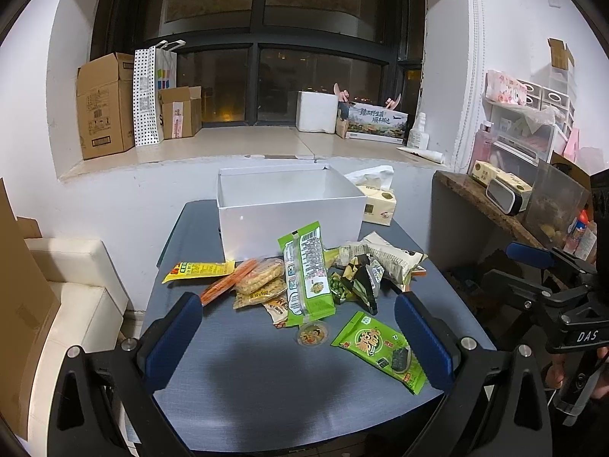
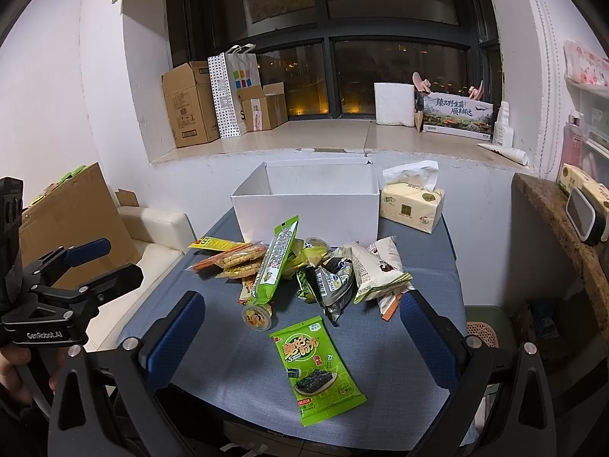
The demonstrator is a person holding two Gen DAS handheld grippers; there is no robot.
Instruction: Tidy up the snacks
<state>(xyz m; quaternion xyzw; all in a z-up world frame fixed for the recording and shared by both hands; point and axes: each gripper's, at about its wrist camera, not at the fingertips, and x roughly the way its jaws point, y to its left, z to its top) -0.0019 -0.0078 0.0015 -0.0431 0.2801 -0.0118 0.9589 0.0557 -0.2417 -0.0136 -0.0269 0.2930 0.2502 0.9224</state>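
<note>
Blue cloth-topped table (image 2: 236, 361) under a dark window | empty white box (image 2: 308, 205) at its far side | crinkly snack pile just before the box | flat green seaweed packet (image 2: 318, 369) nearest, lengthwise toward the right gripper (image 2: 300, 346), jaws wide, holding nothing | left gripper (image 1: 298, 335) likewise spread, packet off-centre.

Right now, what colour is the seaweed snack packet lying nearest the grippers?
Bright green seaweed snack packet with yellow lettering; it shows best in the right wrist view.

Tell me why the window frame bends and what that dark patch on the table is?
Left wrist view: fisheye distortion bows the window frame and darkens the corners; a soft shadow falls on the table between the open left gripper's fingers. Right wrist view: same curving, night-dark glass, seaweed packet sharp.
</note>
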